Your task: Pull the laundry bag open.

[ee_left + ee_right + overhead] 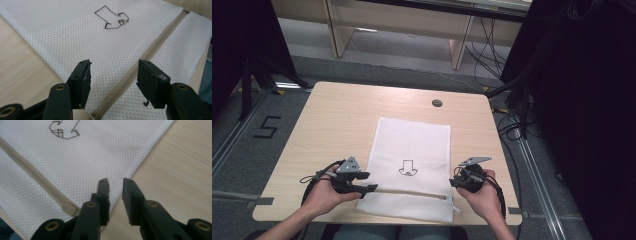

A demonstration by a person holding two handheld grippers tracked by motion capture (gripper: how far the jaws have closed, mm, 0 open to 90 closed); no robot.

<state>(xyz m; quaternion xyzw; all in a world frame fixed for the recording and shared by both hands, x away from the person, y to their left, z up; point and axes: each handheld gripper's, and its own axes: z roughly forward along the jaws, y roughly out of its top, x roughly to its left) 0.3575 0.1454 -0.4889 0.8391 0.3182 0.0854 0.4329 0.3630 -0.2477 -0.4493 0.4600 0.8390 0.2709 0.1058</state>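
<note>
Wooden bench [337, 125], pale grain, a small round grommet [437, 103] near its far edge. White mesh laundry bag [412, 150] flat at centre-near, short end toward the person; brown outline emblem [407, 168] mid-bag. Beige zipper [412, 192] runs across the near end, its pull [68, 208] at the right end. Left tongs [371, 182] at the bag's left edge by the zipper, jaws wide apart, holding nothing. Right tongs [454, 181] at the right edge, jaws narrowly parted, empty.
</note>
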